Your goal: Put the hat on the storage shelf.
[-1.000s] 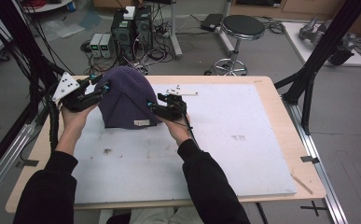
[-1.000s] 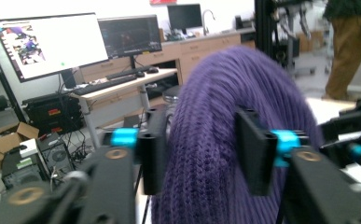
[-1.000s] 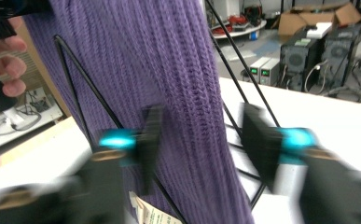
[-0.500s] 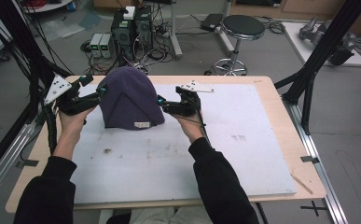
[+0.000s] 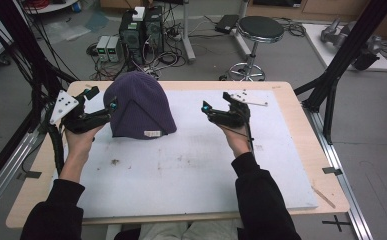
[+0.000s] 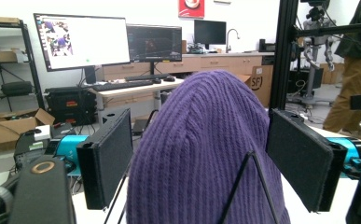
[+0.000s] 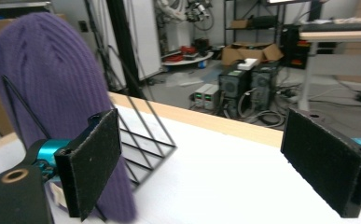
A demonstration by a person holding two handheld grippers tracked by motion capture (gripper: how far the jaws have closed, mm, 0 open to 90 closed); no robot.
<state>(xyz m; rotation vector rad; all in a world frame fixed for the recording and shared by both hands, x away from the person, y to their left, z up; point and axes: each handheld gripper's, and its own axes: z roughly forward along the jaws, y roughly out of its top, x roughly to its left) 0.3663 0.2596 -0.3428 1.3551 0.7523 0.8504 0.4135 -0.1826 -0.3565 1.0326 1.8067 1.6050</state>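
Reaching in from the left edge of the tabletop (image 5: 191,165), the left tool (image 5: 110,107) sat right beside the purple knit hat (image 5: 138,107), its tip at the hat's left flank. Along its own view its jaws stood wide apart on either side of the hat (image 6: 206,149), gripping nothing; whether a pad brushed the knit I could not tell.

The hat stood upright on the far left part of the white tabletop, stretched over a thin black wire stand (image 7: 145,135) whose struts showed beneath it. That frame was probably why it kept its tall domed shape instead of slumping. A small pale label (image 5: 152,134) lay at its lower hem, facing the person.

Farther right, the right tool (image 5: 207,107) hung well apart from the hat, above bare white surface. Its jaws also stood wide open and empty, and from its own view the hat (image 7: 47,93) rose off to one side, beyond the nearer pad. With both tools open and the right one clear, the hat seemed left to rest on its stand by itself.

A round stool (image 5: 261,30) and computer boxes (image 5: 141,30) stood on the floor beyond the far edge.
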